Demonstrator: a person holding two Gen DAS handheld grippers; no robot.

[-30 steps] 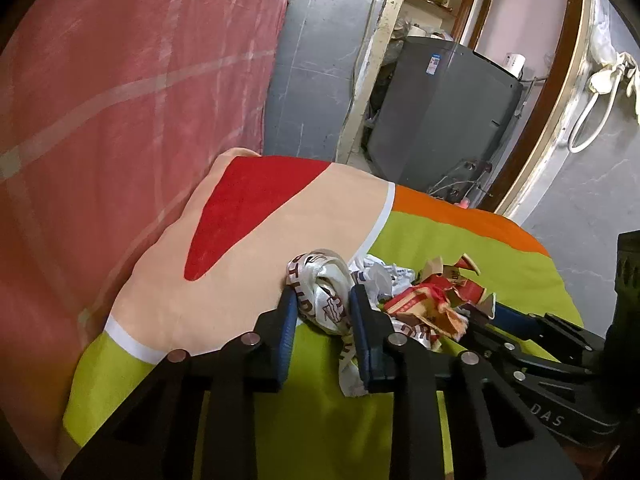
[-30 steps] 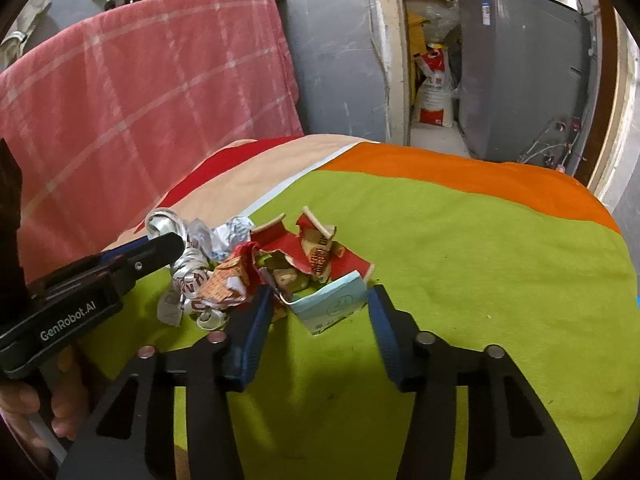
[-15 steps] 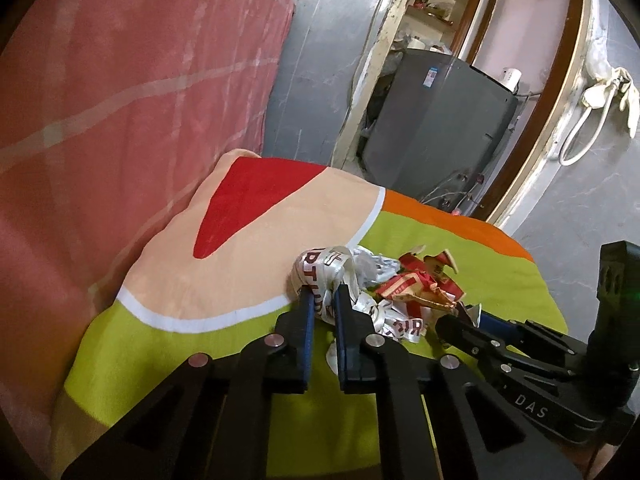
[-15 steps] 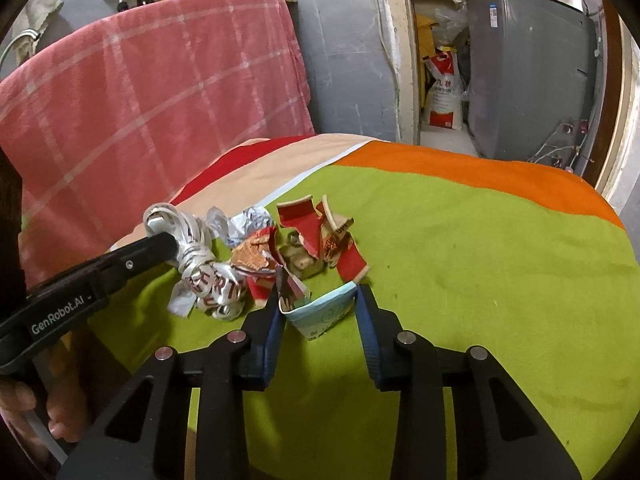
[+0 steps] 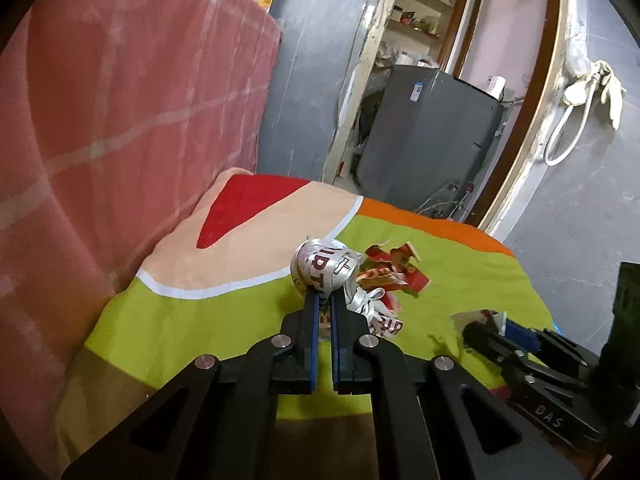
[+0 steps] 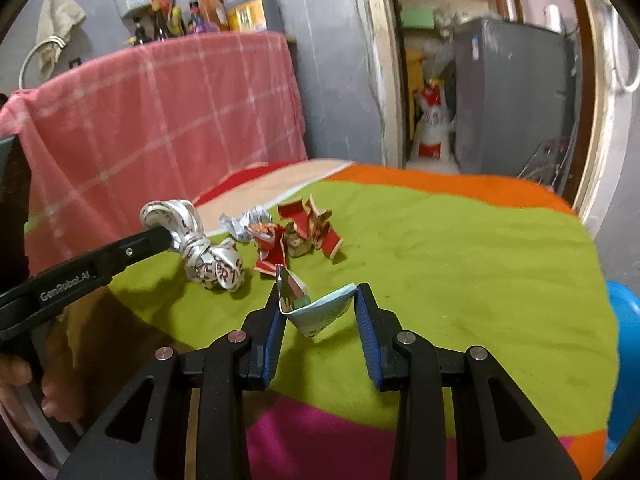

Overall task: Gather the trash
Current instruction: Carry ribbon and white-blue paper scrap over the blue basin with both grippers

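Both tongs have lifted since before — left tongs [image 5: 324, 300] clamped on the silver wrapper [image 5: 324, 266], right tongs [image 6: 318, 306] pinching the blue paper scrap [image 6: 320, 312] — leaving red scraps [image 6: 298, 236] on the bed [image 6: 460, 260] just ahead, nearer the right.

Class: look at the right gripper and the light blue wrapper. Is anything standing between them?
Nothing visible does. The right gripper already has the light blue wrapper between its fingers. The red scraps lie farther back on the bedspread.

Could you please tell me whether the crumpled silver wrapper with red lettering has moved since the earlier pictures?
Yes. The crumpled silver wrapper with red lettering, clamped in the left gripper, has risen off the green bedspread, above the torn red cardboard scraps.
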